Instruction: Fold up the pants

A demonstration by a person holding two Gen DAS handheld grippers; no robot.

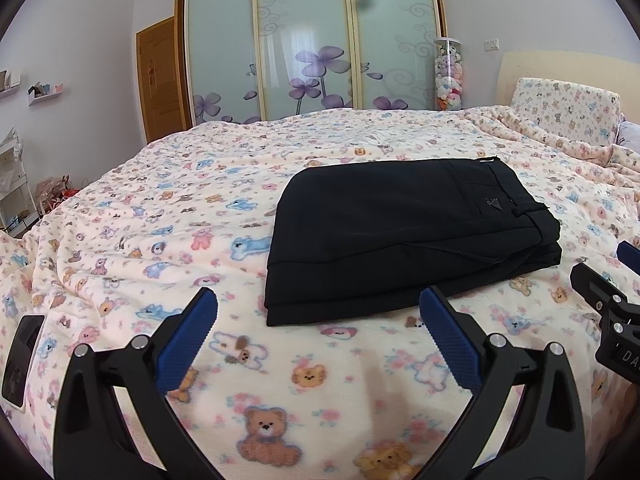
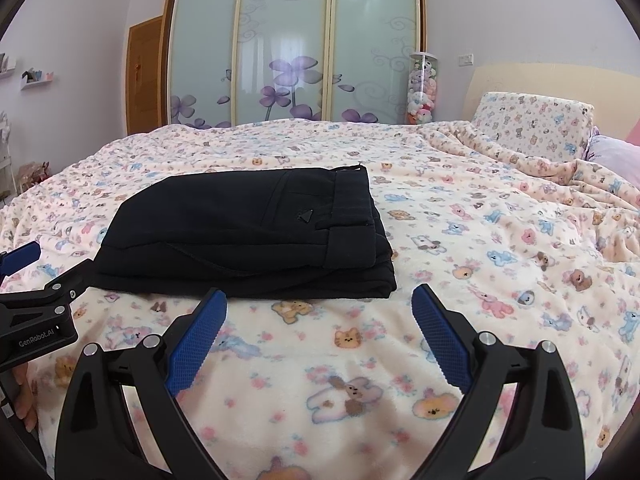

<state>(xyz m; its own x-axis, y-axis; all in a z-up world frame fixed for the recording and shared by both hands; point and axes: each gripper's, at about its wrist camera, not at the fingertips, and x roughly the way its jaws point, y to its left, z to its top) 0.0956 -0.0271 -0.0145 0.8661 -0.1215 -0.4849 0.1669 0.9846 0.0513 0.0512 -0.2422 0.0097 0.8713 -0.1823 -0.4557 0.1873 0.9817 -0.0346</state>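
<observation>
On the bed's (image 1: 120, 208) near edge, the pants (image 1: 400, 232) look folded; keep both wide-spread grippers, left gripper (image 1: 316, 320) and right gripper (image 2: 320, 316), clear.

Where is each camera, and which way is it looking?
Left wrist: sits on the left gripper, looks across the bed at the folded pants; its open jaws and the right gripper show.
Right wrist: sits on the right gripper, facing likewise; open jaws and left gripper show.
Shared: pants, bed, wardrobe.
</observation>
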